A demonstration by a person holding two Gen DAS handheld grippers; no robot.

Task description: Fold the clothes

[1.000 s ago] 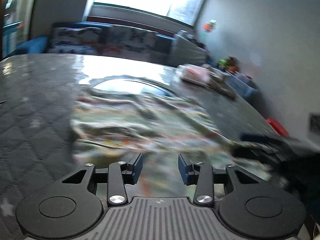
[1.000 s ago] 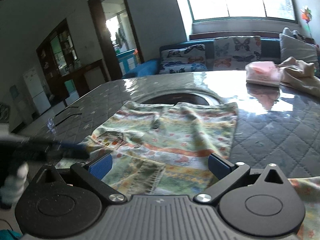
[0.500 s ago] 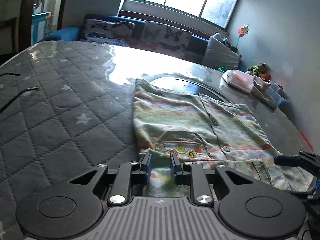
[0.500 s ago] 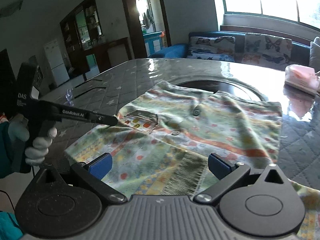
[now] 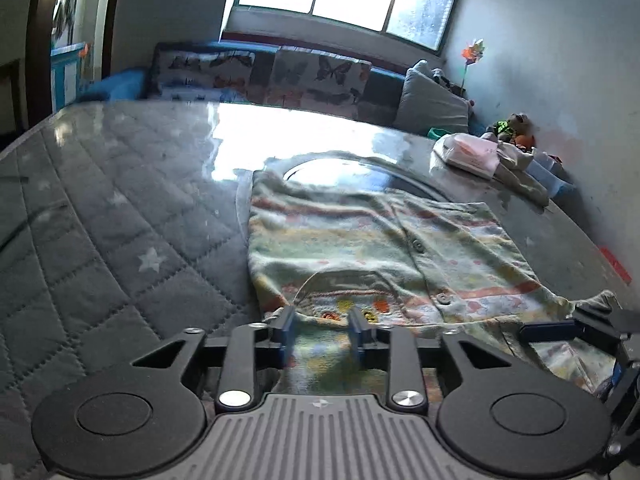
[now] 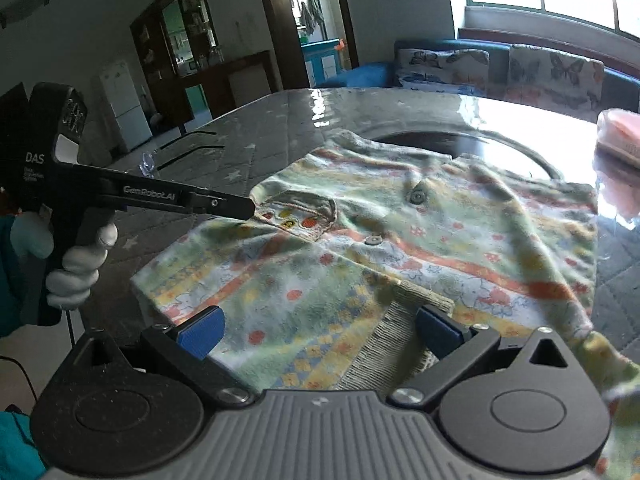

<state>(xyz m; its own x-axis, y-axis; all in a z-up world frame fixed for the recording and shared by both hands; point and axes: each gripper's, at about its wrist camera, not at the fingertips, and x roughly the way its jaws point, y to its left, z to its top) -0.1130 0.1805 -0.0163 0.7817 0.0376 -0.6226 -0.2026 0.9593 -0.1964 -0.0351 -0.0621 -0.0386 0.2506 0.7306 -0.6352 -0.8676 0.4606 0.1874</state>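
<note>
A patterned button-up shirt [image 5: 384,248] lies spread on the quilted grey desk [image 5: 120,216], its front up, with two buttons and a small chest pocket [image 6: 298,210] showing. In the left wrist view the left tool [image 5: 322,330] sits at the shirt's near edge, at 6 o'clock from the pocket, with its blue pads parted a moderate way and cloth lying between them; whether the pads touch that cloth cannot be told, and nothing is clearly gripped. In the right wrist view the same left tool [image 6: 240,207] reaches in from 9 o'clock, held level over the desk, its tip right at the pocket's left corner. A gloved hand [image 6: 80,268] wraps its pistol handle below a teal sleeve [image 6: 16,280].

The right tool [image 6: 320,330] stands wide open over the shirt's near hem, a ribbed cuff [image 6: 396,332] lying between its blue pads [image 6: 200,330] without being pinched. From the left wrist view the right tool [image 5: 560,330] shows at 3 o'clock, at the shirt's lower right corner.

A folded pink garment [image 5: 468,152] rests on the desk at 1 o'clock, well apart from the shirt.
</note>
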